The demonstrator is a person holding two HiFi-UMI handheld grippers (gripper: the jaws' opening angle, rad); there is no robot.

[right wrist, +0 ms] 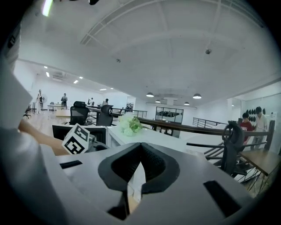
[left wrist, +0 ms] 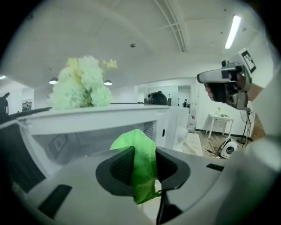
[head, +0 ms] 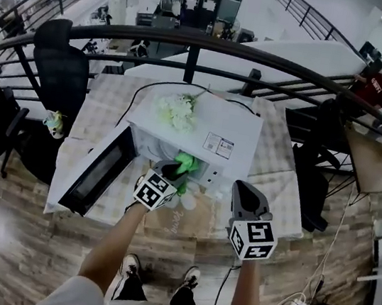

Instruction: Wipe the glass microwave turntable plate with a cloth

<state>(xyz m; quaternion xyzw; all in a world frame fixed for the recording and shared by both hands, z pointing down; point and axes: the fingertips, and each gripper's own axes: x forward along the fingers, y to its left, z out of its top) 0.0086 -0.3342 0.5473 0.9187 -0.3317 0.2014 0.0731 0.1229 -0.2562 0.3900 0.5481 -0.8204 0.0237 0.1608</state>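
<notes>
A bunched green cloth point(left wrist: 139, 147) is pinched in the left gripper point(left wrist: 144, 169) at the open microwave's point(head: 202, 125) mouth; the right gripper point(right wrist: 139, 154) is closed, empty.

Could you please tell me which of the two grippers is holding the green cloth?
The left gripper: its jaws pinch the green cloth; the right gripper is shut and empty.

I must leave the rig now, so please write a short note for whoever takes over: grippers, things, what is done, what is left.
The left gripper is shut on the green cloth, at the opening of the microwave.
The right gripper is shut and empty, in front of the microwave.
The door is open; flowers lie on top. The glass plate is not visible.
Done: cloth held, door open. Left: wipe the plate.
</notes>
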